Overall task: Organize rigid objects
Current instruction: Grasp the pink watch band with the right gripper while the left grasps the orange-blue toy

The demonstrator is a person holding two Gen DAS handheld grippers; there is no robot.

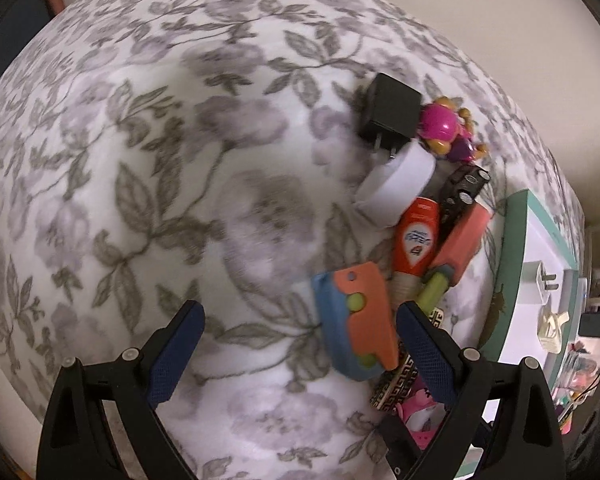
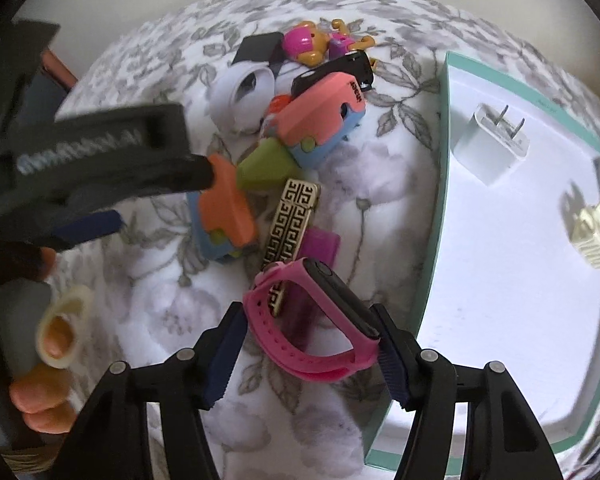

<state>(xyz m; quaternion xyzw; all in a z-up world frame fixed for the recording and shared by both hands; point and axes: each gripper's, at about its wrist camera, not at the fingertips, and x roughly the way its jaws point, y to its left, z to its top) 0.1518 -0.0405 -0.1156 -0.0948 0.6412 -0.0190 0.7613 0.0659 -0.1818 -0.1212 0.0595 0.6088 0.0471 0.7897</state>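
Observation:
My right gripper (image 2: 308, 340) is shut on a pink watch (image 2: 300, 356), with a pad against each side, just left of the teal-rimmed box (image 2: 436, 200). My left gripper (image 1: 300, 310) is open with nothing between its fingers. Its right fingertip is next to an orange-and-blue toy (image 1: 356, 320). The pile beyond holds a gold-patterned bar (image 2: 292, 220), an orange tube (image 1: 416, 240), a pink-and-blue toy (image 2: 324, 120), a white round case (image 1: 400, 184), a black toy car (image 1: 464, 188), a black charger (image 1: 388, 114) and a pink toy figure (image 1: 444, 124).
Everything lies on a floral bedspread (image 1: 180, 160). The box holds a white charger (image 2: 492, 144) and a cream clip (image 2: 592, 236). A hand (image 2: 40, 396) on the left gripper fills the right wrist view's lower left. Clutter shows past the box's far side.

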